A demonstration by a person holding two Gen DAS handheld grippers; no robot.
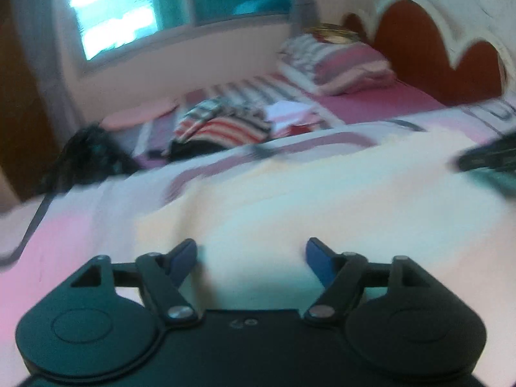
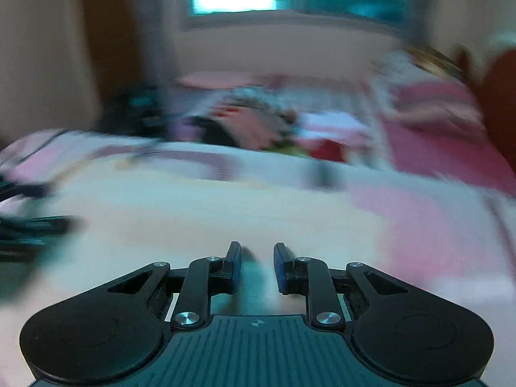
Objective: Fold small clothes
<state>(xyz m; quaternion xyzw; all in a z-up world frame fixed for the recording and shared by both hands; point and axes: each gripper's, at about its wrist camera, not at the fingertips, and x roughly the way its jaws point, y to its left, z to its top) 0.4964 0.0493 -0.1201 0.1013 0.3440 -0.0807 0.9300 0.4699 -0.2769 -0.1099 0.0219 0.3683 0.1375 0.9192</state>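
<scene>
A pale cream garment (image 1: 290, 200) lies spread flat on the bed in front of me. My left gripper (image 1: 251, 253) is wide open and empty just above its near part. In the right wrist view the same cream garment (image 2: 225, 206) fills the middle, blurred by motion. My right gripper (image 2: 257, 259) has its jaws partly open with nothing between them, low over the cloth. The right gripper shows as a dark blur at the right edge of the left wrist view (image 1: 490, 158). A heap of small clothes (image 1: 222, 125), striped red and white, lies farther back.
The bed has a pink and white striped cover (image 1: 64, 235). A striped pillow (image 1: 342, 64) and a red headboard (image 1: 429, 51) stand at the back right. A dark bundle (image 1: 87, 161) lies at the left. A window (image 1: 113, 16) is behind.
</scene>
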